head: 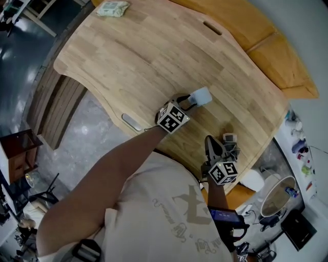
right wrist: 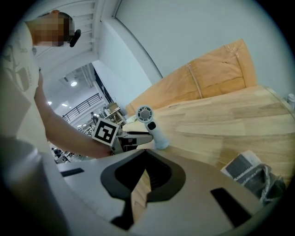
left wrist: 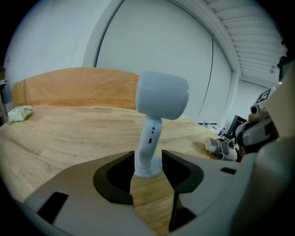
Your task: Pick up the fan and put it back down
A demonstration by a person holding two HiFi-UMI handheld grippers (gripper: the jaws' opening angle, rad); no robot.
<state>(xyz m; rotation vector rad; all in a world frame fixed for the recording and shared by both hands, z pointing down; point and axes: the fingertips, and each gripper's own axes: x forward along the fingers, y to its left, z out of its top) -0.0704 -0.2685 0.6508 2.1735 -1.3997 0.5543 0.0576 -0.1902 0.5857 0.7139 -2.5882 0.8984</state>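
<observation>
A small pale blue handheld fan [head: 200, 96] stands upright on its round base on the wooden table [head: 154, 56]. In the left gripper view the fan [left wrist: 162, 99] rises right in front of me, its stem and base between the jaws. My left gripper [head: 185, 101] [left wrist: 148, 159] is open, and its pads stand beside the stem without pressing it. My right gripper [head: 211, 140] [right wrist: 145, 150] hovers nearer the table's front edge, shut and empty. From there I see the fan [right wrist: 152, 126] with its grille turned toward me.
A crumpled grey and white bundle [head: 230, 143] [right wrist: 251, 173] lies just right of the right gripper. A green and white packet [head: 113, 8] sits at the table's far corner. An orange board [head: 266, 46] borders the far side. The curved table edge runs close to my body.
</observation>
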